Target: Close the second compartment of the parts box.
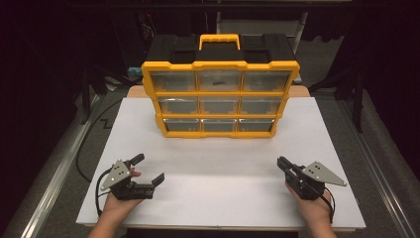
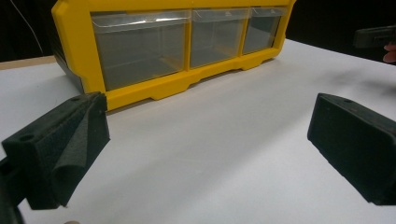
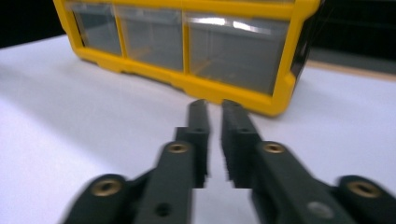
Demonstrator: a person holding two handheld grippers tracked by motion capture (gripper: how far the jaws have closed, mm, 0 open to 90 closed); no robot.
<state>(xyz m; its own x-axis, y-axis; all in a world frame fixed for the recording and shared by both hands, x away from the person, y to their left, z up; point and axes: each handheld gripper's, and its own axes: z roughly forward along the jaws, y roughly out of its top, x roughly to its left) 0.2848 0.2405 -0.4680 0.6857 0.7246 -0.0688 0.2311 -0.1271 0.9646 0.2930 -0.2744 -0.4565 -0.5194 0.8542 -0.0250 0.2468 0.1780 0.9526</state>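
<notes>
A yellow and black drawer organizer stands upright at the far middle of the white tabletop. It has three rows of clear drawers, all pushed in, and a yellow carry handle on top. My left gripper rests at the near left with its jaws wide apart and nothing between them. It faces the organizer's bottom row across bare table, and its own jaws frame the view. My right gripper sits at the near right, pointing at the organizer's lower right corner. Its jaws stand a narrow slit apart with nothing in them.
The white board ends a little past each hand, with grey floor and metal rails on both sides. A black cable loops off the left edge. The surroundings behind the organizer are dark. The other hand's gripper shows at the top right of the left gripper view.
</notes>
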